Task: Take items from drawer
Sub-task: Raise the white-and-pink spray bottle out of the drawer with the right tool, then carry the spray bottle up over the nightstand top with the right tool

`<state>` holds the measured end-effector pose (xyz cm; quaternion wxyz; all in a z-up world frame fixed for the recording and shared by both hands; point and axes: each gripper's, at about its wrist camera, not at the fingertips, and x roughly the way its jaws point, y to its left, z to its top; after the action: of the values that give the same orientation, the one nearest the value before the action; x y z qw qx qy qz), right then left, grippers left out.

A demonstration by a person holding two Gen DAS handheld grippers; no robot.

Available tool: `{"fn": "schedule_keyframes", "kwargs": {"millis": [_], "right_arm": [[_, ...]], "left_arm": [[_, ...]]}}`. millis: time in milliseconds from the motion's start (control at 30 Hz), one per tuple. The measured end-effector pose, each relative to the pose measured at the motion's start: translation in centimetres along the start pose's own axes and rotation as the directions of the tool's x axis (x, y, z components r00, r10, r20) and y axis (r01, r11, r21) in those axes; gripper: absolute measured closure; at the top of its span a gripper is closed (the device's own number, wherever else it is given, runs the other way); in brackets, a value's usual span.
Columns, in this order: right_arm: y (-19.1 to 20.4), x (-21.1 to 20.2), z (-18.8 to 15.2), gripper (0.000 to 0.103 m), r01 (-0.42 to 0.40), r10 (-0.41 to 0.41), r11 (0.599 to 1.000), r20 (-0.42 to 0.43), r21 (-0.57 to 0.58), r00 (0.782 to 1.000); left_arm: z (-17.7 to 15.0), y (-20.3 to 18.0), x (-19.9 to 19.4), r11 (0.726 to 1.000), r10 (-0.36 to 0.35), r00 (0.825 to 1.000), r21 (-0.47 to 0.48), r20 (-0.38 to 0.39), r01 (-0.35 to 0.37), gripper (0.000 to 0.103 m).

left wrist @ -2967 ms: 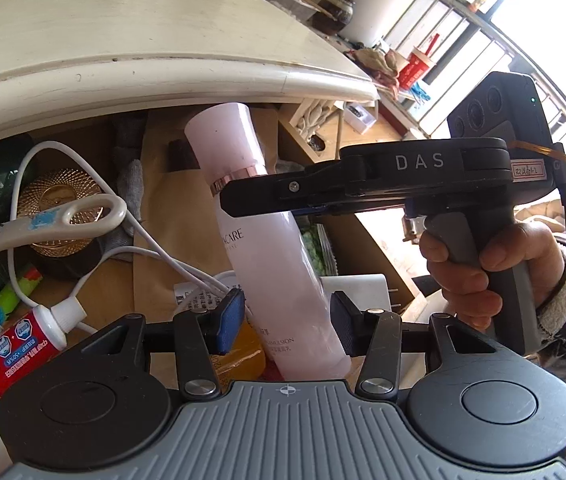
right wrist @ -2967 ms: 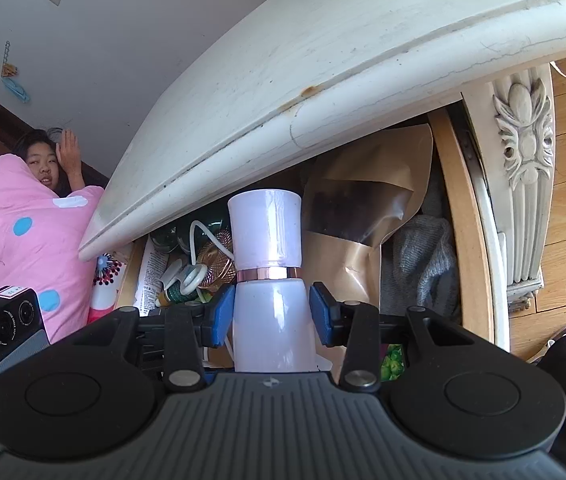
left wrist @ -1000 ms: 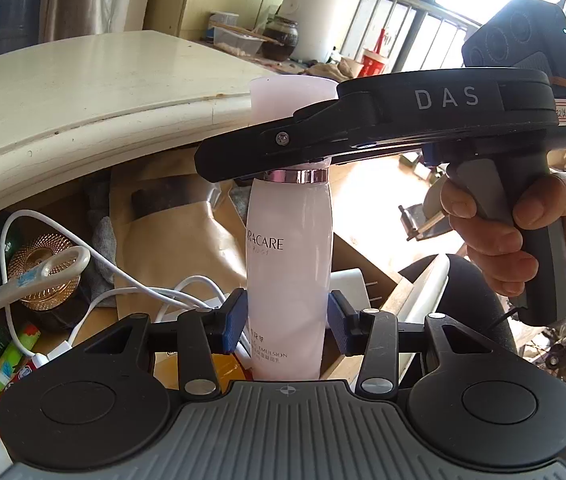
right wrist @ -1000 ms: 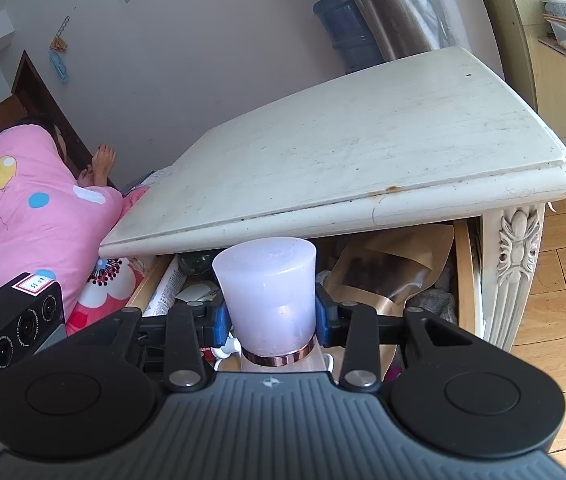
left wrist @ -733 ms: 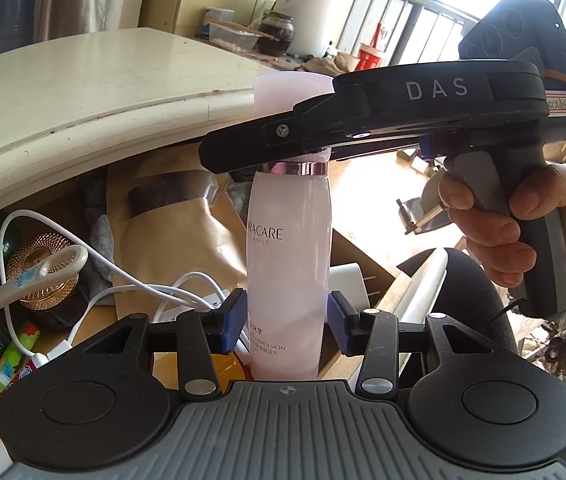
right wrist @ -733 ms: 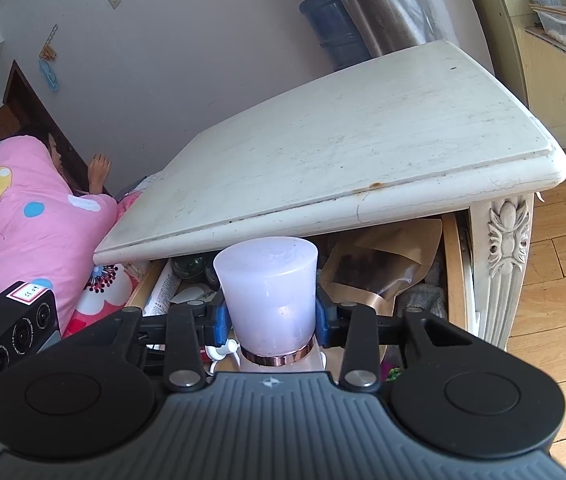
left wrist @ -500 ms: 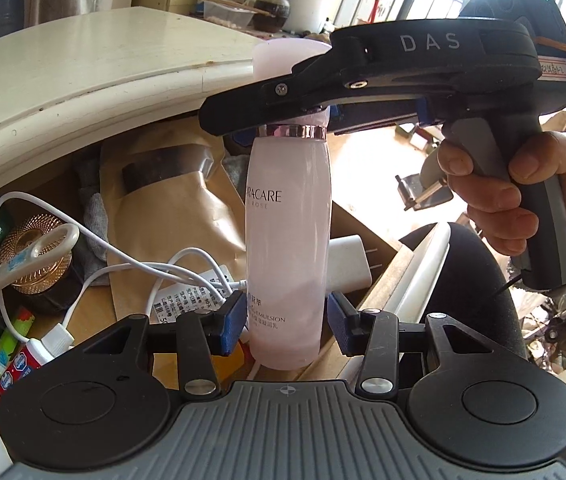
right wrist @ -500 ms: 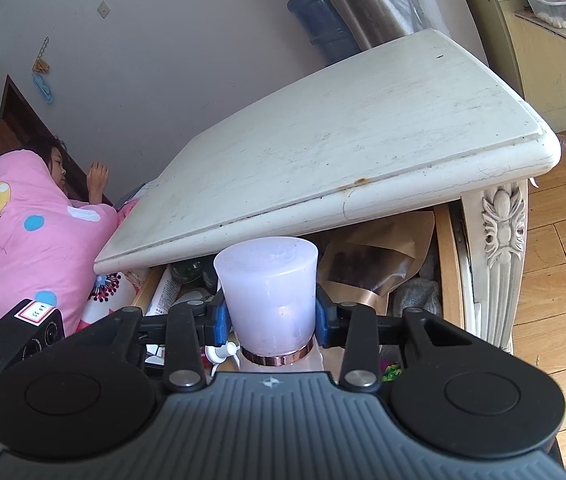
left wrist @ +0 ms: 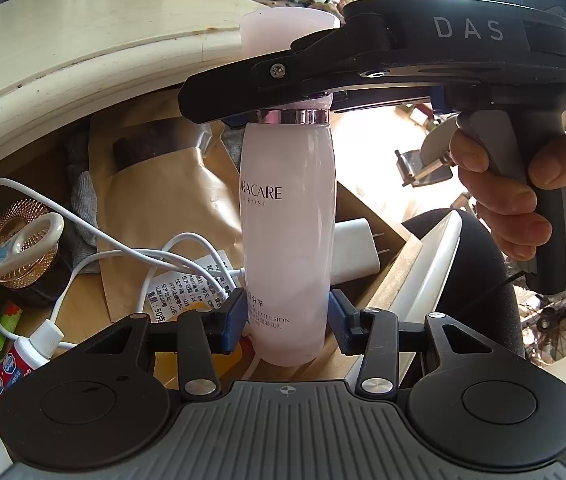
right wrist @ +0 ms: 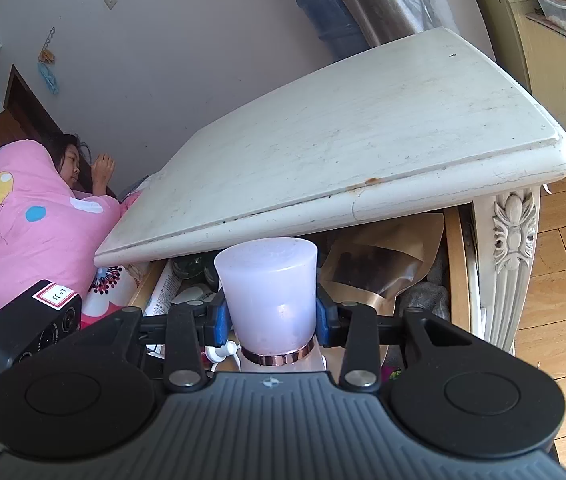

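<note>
Bottle hung upright above the open drawer, my right tongs clamped on its cap and left tongs closed on its base, while cable, toothpaste and bags were left inside.

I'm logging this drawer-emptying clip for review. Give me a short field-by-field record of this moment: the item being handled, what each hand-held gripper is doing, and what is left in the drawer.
item: pink lotion bottle, upright, lifted above the open drawer
right hand-held gripper: shut on the bottle's cap
left hand-held gripper: pads at the bottle's lower body, shut on it
left in drawer: white charger and cable, brown paper pouch, toothpaste tube
nightstand top: white, nothing on the part in view
</note>
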<state>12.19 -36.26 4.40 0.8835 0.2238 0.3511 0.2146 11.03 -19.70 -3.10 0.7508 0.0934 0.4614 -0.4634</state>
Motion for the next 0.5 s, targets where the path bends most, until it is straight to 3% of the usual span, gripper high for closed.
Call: {"fn": "schedule_keyframes", "kwargs": {"millis": [200, 500], "right_arm": [[0.13, -0.47, -0.26, 0.056, -0.001, 0.001, 1.0, -0.002, -0.014, 1.0], [-0.37, -0.98, -0.93, 0.055, 0.016, -0.016, 1.0, -0.027, -0.003, 0.999]], "left_arm": [[-0.27, 0.01, -0.12, 1.0, -0.001, 1.0, 0.008, 0.005, 0.001, 0.058], [-0.72, -0.11, -0.34, 1.0, 0.002, 1.0, 0.012, 0.008, -0.002, 0.058]]}}
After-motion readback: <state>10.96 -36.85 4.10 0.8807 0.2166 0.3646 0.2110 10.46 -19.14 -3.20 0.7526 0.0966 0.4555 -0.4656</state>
